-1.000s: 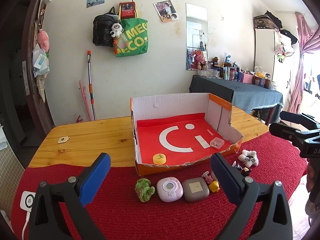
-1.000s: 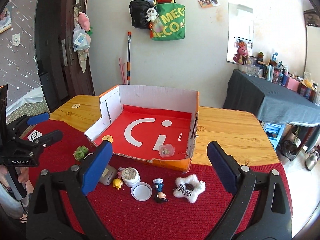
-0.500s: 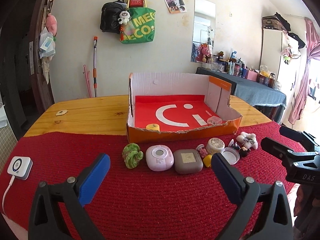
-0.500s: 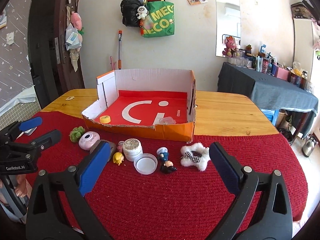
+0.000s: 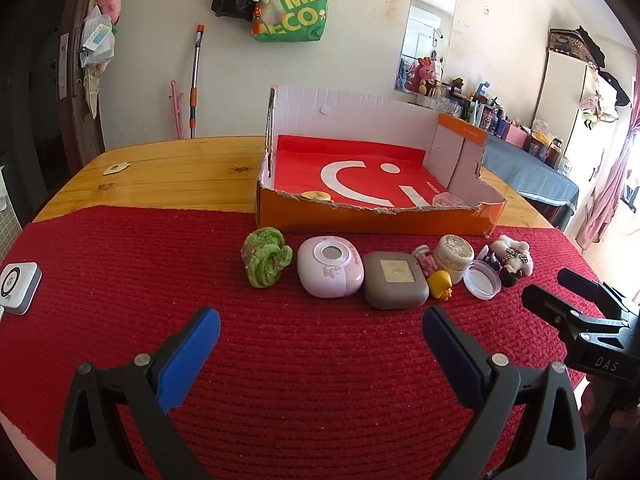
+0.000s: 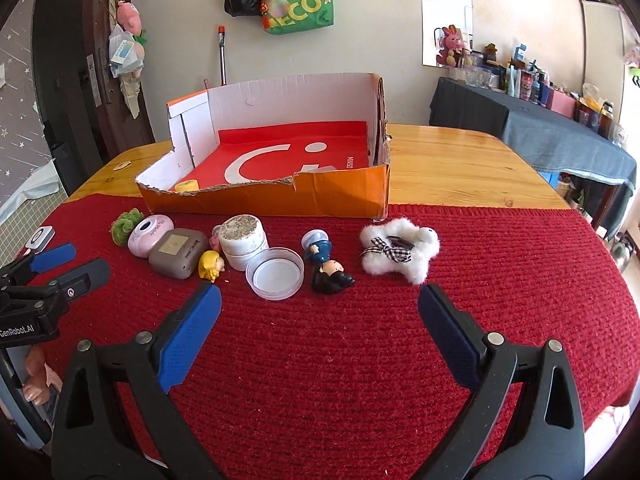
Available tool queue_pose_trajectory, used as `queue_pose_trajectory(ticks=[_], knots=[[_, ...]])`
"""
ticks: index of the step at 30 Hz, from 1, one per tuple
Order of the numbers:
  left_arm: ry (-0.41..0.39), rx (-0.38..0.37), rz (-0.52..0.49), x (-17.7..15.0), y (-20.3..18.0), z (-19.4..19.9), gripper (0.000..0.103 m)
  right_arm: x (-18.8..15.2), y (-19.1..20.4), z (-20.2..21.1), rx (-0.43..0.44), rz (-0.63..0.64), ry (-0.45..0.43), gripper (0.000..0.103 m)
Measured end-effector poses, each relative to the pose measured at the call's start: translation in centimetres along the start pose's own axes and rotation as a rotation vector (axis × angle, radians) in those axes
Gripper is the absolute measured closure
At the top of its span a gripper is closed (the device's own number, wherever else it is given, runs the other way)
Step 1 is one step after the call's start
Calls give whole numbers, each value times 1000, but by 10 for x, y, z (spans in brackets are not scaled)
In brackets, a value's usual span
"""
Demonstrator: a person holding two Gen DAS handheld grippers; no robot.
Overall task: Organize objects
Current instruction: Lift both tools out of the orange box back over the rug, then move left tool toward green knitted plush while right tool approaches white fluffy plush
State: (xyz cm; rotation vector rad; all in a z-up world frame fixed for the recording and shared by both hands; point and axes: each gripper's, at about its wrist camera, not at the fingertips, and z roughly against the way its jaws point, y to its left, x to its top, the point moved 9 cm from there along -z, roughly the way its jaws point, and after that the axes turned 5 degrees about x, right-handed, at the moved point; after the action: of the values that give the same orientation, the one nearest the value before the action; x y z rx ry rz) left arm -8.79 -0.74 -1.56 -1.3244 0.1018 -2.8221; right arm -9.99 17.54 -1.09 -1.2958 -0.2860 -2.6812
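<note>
Left wrist: jaws wide, holding nothing.

Rough knitted mat (image 6: 500, 280), cardboard box (image 6: 320, 196)

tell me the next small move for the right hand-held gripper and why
Probably ease the open right hand-held gripper forward around the fluffy white star-shaped plush. It lies nearest, apart from the other items, and is not yet in the orange cardboard box.

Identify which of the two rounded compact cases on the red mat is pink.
The pink case sits right beside the green knitted piece; the other case, between it and the yellow figurine, is grey-brown.
</note>
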Motion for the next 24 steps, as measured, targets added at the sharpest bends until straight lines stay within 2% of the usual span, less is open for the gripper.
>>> queue_pose_trajectory(ticks=[8, 12, 24], knots=[[24, 0, 10, 8, 10, -7, 0, 2, -11, -5, 1, -17, 17, 2], [32, -29, 29, 15, 18, -10, 0, 8, -22, -10, 8, -41, 28, 2], [72, -8, 44, 38, 48, -33, 0, 27, -85, -25, -68, -120, 93, 2]])
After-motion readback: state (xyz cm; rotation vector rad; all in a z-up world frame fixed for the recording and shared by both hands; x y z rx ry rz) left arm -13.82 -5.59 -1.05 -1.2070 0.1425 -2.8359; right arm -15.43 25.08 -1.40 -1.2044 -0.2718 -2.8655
